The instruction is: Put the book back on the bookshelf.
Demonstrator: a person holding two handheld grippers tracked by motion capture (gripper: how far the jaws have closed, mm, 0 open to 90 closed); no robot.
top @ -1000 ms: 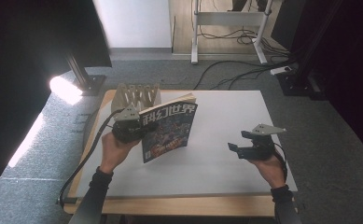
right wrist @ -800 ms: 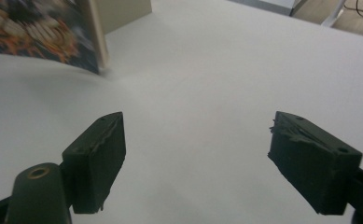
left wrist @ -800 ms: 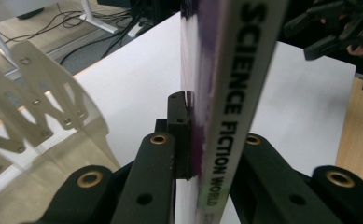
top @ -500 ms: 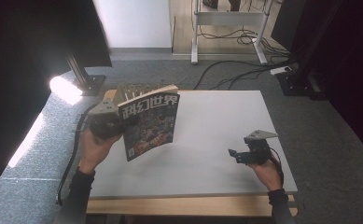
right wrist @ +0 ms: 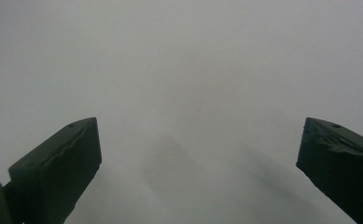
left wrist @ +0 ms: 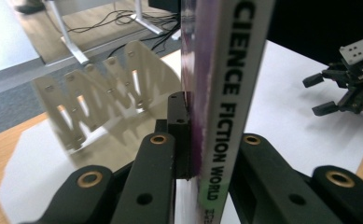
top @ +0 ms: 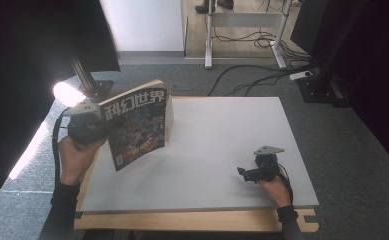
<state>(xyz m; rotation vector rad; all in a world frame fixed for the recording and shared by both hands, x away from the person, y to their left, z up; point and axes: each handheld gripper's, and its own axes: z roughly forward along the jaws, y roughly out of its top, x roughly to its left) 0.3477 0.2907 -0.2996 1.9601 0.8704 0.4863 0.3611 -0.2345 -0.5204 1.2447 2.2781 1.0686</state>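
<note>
Above the table, one magazine is being clamped by the left gripper; the right gripper is being held with jaws just spread, nothing between.

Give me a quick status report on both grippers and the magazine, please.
Left gripper shut on the magazine, held upright off the table. Right gripper open, empty, jaws just opened, low over the white tabletop. Slotted rack beyond the magazine.

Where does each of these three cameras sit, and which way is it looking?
High view: above the near table edge, looking forward and down; both forearms, left gripper, right gripper.
Left gripper view: on that gripper, along jaws clamping the magazine spine, rack beyond.
Right gripper view: looks down between wide-open jaws at the white table.
Shared: magazine, right gripper.
</note>
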